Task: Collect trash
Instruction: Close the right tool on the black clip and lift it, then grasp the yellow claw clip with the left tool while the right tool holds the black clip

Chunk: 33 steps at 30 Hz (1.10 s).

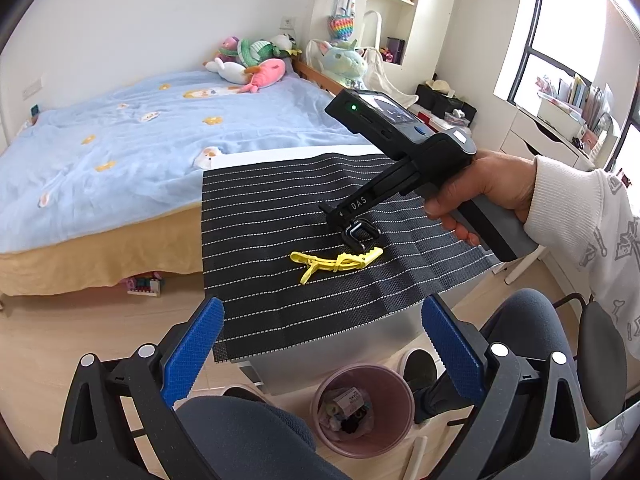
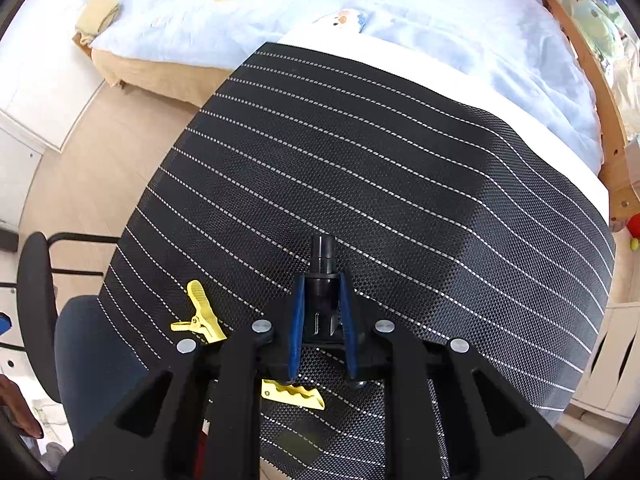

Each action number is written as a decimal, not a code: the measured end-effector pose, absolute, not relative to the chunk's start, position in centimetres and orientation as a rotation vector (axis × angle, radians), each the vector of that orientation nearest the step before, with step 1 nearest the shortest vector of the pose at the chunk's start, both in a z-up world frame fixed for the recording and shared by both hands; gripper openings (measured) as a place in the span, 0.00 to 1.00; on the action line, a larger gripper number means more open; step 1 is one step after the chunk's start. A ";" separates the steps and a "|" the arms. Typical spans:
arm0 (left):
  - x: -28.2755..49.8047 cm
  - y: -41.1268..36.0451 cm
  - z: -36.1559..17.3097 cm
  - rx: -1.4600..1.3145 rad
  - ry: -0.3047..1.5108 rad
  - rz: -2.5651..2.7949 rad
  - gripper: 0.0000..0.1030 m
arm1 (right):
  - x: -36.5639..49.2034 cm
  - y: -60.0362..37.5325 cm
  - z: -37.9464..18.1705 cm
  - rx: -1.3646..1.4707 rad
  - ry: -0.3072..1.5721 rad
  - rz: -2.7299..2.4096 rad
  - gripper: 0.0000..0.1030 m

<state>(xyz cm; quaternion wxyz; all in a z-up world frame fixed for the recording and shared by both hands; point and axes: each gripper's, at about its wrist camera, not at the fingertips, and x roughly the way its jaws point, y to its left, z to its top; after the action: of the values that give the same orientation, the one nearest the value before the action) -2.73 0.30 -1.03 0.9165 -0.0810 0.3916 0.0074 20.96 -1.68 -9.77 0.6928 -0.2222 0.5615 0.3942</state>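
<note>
The left gripper (image 1: 320,356) hangs wide and empty above the pink bin (image 1: 363,408) on the floor, while the right gripper (image 2: 322,328) is clamped narrow on a small black part (image 2: 323,280) over the striped mat (image 1: 280,220) on the bench. The part is short and slick, so I judge it could slip out before the bin, or the gripper could knock the yellow clip (image 1: 334,262) just beside it. The only legible writing is "DAS" on the right gripper's body.

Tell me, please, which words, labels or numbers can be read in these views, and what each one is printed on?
"DAS": white letters on the black finger bar of the right gripper, seen from the left wrist.
Print on a small carton inside the pink trash bin: too small to read.
Spines of the books on the window shelf: too blurred to read.
Right wrist view: no text.
</note>
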 end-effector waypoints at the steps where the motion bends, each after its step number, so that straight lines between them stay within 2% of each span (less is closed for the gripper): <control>1: -2.6 0.2 -1.0 -0.162 0.806 0.012 0.93 | 21.2 -1.9 -9.6 -0.486 1.254 0.878 0.16; 13: 1.2 -1.1 -1.1 -0.061 0.853 -0.074 0.93 | 22.2 -5.8 -6.6 -0.421 1.230 0.856 0.16; 24: 5.9 -1.8 -1.7 0.110 0.947 -0.204 0.93 | 22.5 -6.9 -6.1 -0.397 1.226 0.833 0.16; 33: 9.7 -2.9 -5.1 0.282 1.055 -0.316 0.93 | 22.9 -8.2 -6.1 -0.382 1.230 0.816 0.16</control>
<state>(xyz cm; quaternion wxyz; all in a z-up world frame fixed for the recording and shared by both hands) 9.65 -2.87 -5.12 0.8429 0.1333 0.4994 -0.1495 22.88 -8.19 -6.14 0.7232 -0.1730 0.5571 0.3697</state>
